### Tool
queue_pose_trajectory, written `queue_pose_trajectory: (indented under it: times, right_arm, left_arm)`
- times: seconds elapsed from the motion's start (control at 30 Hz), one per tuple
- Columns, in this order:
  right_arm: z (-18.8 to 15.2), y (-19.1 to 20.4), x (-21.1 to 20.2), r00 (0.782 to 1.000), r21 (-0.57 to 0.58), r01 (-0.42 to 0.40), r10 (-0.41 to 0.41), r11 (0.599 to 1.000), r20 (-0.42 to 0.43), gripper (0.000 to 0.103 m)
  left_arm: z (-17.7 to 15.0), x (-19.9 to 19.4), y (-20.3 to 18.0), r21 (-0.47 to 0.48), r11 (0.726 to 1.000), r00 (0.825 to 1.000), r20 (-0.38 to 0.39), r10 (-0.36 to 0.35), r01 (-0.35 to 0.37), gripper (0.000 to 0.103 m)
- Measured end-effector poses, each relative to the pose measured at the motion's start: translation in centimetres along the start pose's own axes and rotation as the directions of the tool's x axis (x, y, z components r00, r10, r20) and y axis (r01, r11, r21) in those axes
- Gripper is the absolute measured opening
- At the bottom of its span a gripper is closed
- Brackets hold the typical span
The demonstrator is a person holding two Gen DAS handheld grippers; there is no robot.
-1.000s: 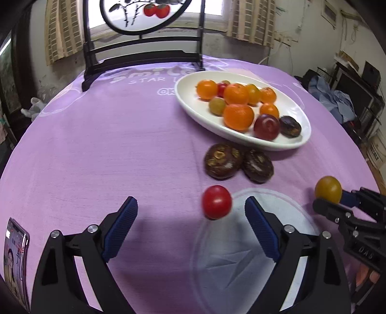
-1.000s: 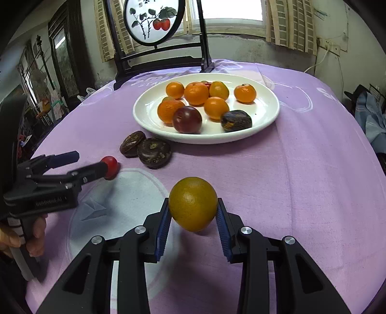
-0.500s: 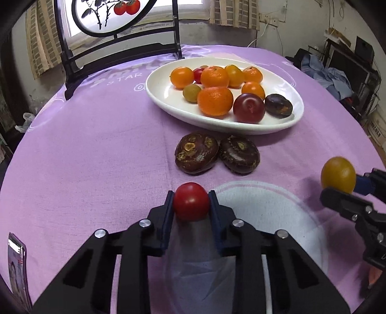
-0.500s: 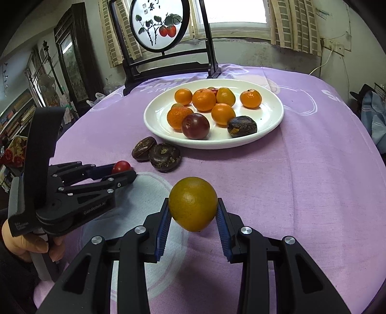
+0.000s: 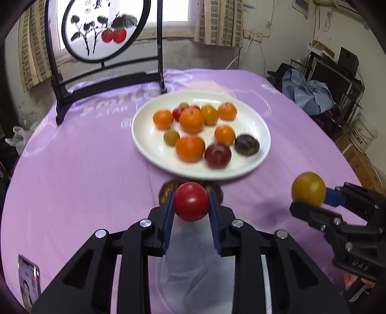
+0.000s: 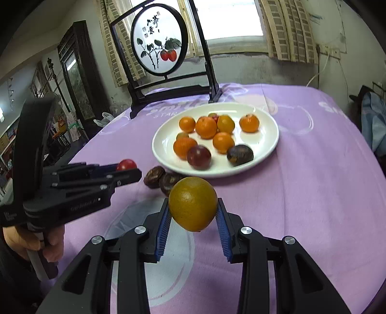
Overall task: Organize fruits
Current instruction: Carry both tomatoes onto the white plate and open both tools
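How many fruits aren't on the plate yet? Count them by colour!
Red fruit: 1
Yellow fruit: 1
Brown fruits: 2
Total: 4

Daylight glares from the window (image 6: 231,21); fruit on the plate (image 5: 149,142) is motion-blurred, edges fisheye-bent.

A glossy red tomato (image 5: 191,204) sits clamped between the left tongs (image 5: 191,210), lifted off the tabletop. A dull yellow-brown round fruit (image 6: 192,203) is gripped in the right tongs (image 6: 193,217). Two dark wrinkled fruits (image 6: 154,177) lie just beyond both tongs, and farther on the white plate (image 6: 270,142) holds oranges, a plum and more.
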State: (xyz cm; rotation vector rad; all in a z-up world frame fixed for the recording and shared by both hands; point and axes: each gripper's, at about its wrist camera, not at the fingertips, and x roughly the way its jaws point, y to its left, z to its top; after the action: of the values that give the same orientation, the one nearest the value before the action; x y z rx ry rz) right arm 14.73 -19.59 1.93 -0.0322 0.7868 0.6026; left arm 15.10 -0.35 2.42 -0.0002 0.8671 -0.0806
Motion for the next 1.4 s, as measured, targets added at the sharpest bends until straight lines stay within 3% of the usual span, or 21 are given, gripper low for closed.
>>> queue_pose_trajectory:
  times: [0.17, 0.33, 0.57, 0.63, 0.67, 0.7, 0.93, 1.4]
  right_arm:
    - [3.5, -0.4, 1.0, 0.998, -0.053, 0.052, -0.051, 0.997, 0.023, 0.037]
    - [6.4, -1.4, 4.0, 0.996, -0.051, 0.080, -0.079, 0.995, 0.032, 0.037]
    - [7.9, -3.5, 9.5, 0.994, 0.007, 0.106, -0.106, 0.994, -0.031, 0.038]
    - [8.1, -4.2, 10.2, 0.994, 0.031, 0.105, -0.105, 0.994, -0.019, 0.046]
    - [8.2, -4.8, 10.2, 0.995, 0.061, 0.098, -0.098, 0.993, -0.003, 0.054]
    - [8.2, -5.1, 10.1, 0.996, 0.085, 0.087, -0.088, 0.993, 0.007, 0.057]
    - [7.1, -4.5, 8.0, 0.996, 0.061, 0.091, -0.092, 0.994, 0.019, 0.058]
    - [1.8, -0.2, 4.7, 0.997, -0.027, 0.073, -0.074, 0.997, -0.038, 0.060]
  left_arm:
    - [3.8, 1.2, 0.3, -0.038, 0.999, 0.999, 0.035, 0.009, -0.008, 0.027]
    - [6.1, 5.2, 1.3, -0.052, 0.995, 0.996, 0.001, 0.090, -0.090, 0.027]
    - [8.0, 10.3, 3.5, -0.128, 0.988, 0.995, -0.070, 0.075, -0.083, 0.029]
    - [8.6, 11.1, 3.8, -0.155, 0.984, 0.994, -0.075, 0.076, -0.087, 0.064]
    - [8.7, 11.0, 3.9, -0.163, 0.981, 0.993, -0.063, 0.097, -0.106, 0.069]
    - [8.7, 10.6, 3.8, -0.165, 0.978, 0.992, -0.039, 0.123, -0.127, 0.074]
    - [7.2, 7.7, 3.6, -0.144, 0.979, 0.989, -0.005, 0.146, -0.145, 0.083]
    - [-0.2, 2.3, 3.2, -0.183, 0.974, 0.991, -0.008, 0.137, -0.136, 0.084]
